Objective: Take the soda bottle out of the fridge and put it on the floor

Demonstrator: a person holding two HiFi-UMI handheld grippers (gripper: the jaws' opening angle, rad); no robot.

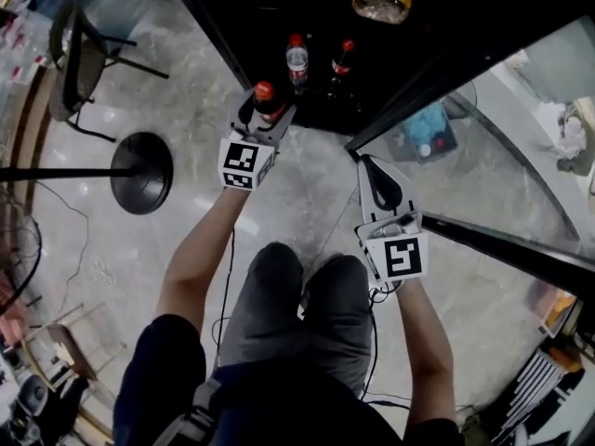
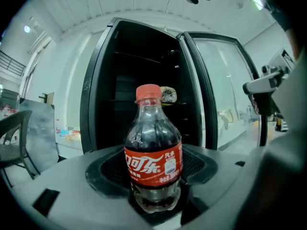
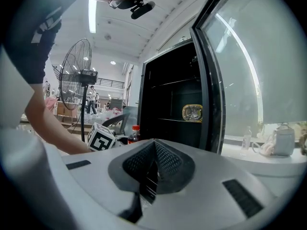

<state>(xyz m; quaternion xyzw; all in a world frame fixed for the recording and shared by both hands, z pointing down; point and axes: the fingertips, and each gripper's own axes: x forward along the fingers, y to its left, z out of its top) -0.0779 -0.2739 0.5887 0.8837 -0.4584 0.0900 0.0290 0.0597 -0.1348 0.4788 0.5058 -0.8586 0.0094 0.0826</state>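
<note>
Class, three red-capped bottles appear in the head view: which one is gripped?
The soda bottle, clamped in the left gripper outside the fridge. The other two bottles stand inside it, ungripped.

Soda bottle (image 2: 153, 159): dark cola, red cap, red label, upright. Clamped in left gripper (image 2: 153, 181), just outside the open fridge (image 2: 139, 80).

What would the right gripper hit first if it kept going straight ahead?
Probably the open fridge, its dark lower inside: the right gripper, jaws shut and empty, points there. The glass door has its frame just right of that line, so it might clip that first; depth is hard to judge.
</note>
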